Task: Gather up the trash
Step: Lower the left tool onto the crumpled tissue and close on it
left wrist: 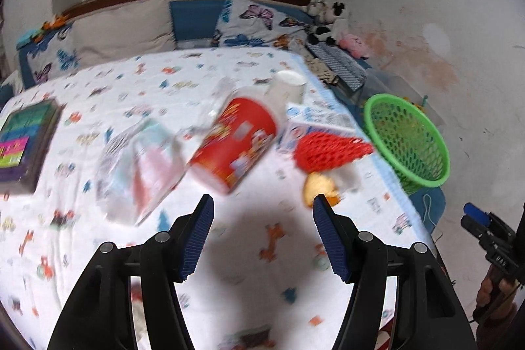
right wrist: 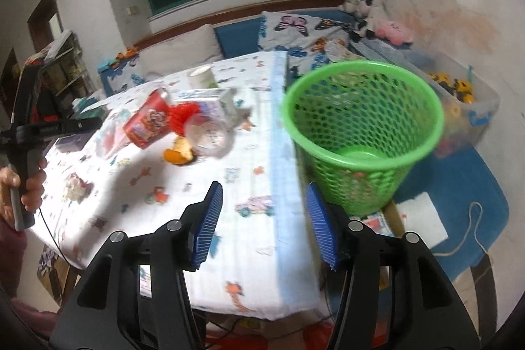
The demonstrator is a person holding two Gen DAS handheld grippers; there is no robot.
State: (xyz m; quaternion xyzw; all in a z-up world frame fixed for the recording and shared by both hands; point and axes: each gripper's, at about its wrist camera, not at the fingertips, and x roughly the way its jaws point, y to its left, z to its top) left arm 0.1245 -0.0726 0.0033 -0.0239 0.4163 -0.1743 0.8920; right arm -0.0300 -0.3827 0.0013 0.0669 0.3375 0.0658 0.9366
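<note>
Trash lies on a table with a white patterned cloth (left wrist: 131, 81). A red paper cup (left wrist: 234, 141) lies on its side, also in the right wrist view (right wrist: 149, 120). Beside it are a plastic wrapper (left wrist: 144, 166), red foam netting (left wrist: 328, 150), orange peel (left wrist: 318, 187), a white cup (left wrist: 288, 86), a carton (left wrist: 315, 117) and a clear cup (right wrist: 206, 133). A green mesh basket (right wrist: 361, 133) stands off the table's right edge (left wrist: 407, 140). My left gripper (left wrist: 262, 235) is open and empty, just short of the red cup. My right gripper (right wrist: 264, 218) is open and empty over the table's right edge.
A book (left wrist: 23, 140) lies at the table's left. Behind are a bed with pillows (left wrist: 121, 25), plush toys (left wrist: 331, 22) and a clear toy bin (right wrist: 466, 107). A blue chair (right wrist: 459, 195) with paper and string stands under the basket.
</note>
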